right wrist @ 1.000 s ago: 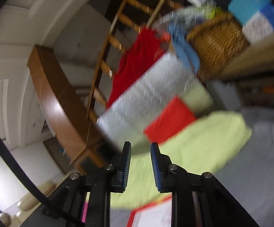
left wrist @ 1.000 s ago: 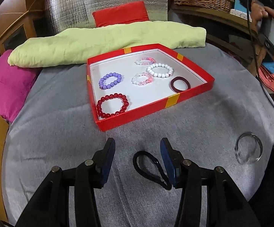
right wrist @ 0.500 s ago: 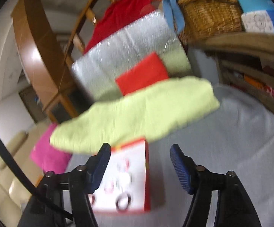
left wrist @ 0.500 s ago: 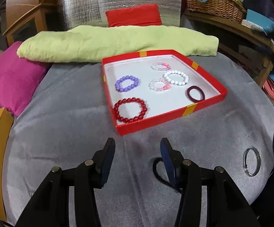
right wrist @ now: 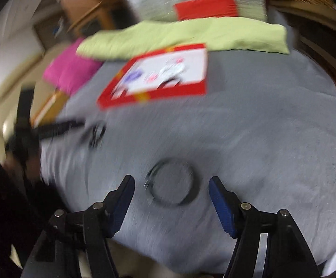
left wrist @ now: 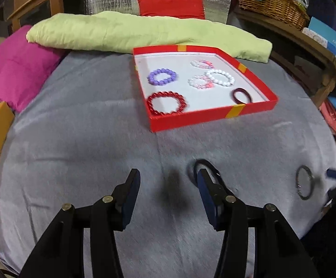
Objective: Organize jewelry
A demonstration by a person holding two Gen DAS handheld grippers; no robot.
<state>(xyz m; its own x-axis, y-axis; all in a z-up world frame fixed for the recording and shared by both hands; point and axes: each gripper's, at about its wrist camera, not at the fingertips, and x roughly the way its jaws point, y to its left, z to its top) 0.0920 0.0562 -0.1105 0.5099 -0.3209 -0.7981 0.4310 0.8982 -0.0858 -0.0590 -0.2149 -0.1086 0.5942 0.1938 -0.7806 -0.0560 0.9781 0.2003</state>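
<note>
Grey cloth-covered surface (left wrist: 79, 143). Red tray (left wrist: 205, 118) with white floor sits toward the far side, just in front of a light green cushion (left wrist: 144, 32). In the tray: red bead bracelet (left wrist: 166, 103) at the near left corner, purple bead bracelet (left wrist: 162, 77) behind it, white bead bracelet (left wrist: 220, 77), two pink-white bead bracelets (left wrist: 200, 82) beside and behind it, dark maroon hair band (left wrist: 241, 95) near the front right wall.

Left gripper (left wrist: 168, 185) hovers low over the cloth, jaws released, nothing between them, only bare cloth and a shadow. Black hair tie (left wrist: 205, 165) lies on the cloth, partly hidden behind the right-hand finger; contact cannot be told.

Right gripper (right wrist: 171, 191), view motion-blurred. Its jaws have just been opening and stand wide. Thin dark bangle (right wrist: 171, 184) lies flat on the cloth between the fingertips, pads not pressing on it. From the left wrist view the same bangle sits off to the right, well apart from the tray.

Pink cushion (left wrist: 14, 62) at the left edge, wicker basket (left wrist: 272, 0) on a shelf at the back right.
</note>
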